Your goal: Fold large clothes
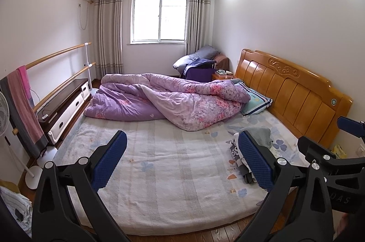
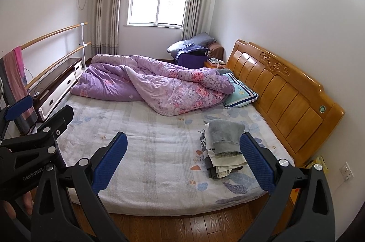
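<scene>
A small stack of clothes (image 2: pixel 224 146) sits at lower right of the bed (image 2: pixel 141 150), below the headboard (image 2: pixel 285 91). Both the left gripper (image 1: pixel 182 162) and right gripper (image 2: pixel 183 161) hover wide-jawed, empty. Folding seems not yet begun; next, reaching for a garment.

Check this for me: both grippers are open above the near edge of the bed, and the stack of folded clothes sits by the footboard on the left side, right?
Not quite. The stack of folded clothes sits on the right side of the bed, near the wooden headboard, as the right wrist view shows. The left gripper and right gripper are indeed both open.
</scene>
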Motion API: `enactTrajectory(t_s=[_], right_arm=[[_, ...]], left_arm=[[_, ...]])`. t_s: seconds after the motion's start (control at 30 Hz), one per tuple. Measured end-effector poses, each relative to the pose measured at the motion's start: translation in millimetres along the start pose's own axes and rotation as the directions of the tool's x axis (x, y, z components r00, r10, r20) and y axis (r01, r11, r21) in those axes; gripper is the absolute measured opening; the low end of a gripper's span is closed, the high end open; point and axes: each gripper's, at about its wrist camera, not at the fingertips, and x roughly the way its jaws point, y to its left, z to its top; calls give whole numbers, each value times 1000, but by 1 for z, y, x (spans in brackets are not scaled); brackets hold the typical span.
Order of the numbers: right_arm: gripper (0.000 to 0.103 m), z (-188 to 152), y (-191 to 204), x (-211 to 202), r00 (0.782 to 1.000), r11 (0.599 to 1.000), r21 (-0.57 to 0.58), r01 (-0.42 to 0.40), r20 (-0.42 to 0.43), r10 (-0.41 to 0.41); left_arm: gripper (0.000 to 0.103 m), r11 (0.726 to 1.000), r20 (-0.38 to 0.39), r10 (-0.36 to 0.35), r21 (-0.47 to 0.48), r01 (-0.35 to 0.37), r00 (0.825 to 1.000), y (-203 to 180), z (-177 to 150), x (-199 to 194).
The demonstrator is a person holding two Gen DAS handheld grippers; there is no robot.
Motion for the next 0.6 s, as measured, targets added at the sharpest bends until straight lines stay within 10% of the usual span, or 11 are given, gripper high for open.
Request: enactTrajectory(t_s=[0.6], right_arm=[[95, 2, -4, 2, 1000, 1000, -5, -6, -6, 6]], left_arm=[[98, 1000, -5, 6, -6, -6, 1000, -10, 3, 2]])
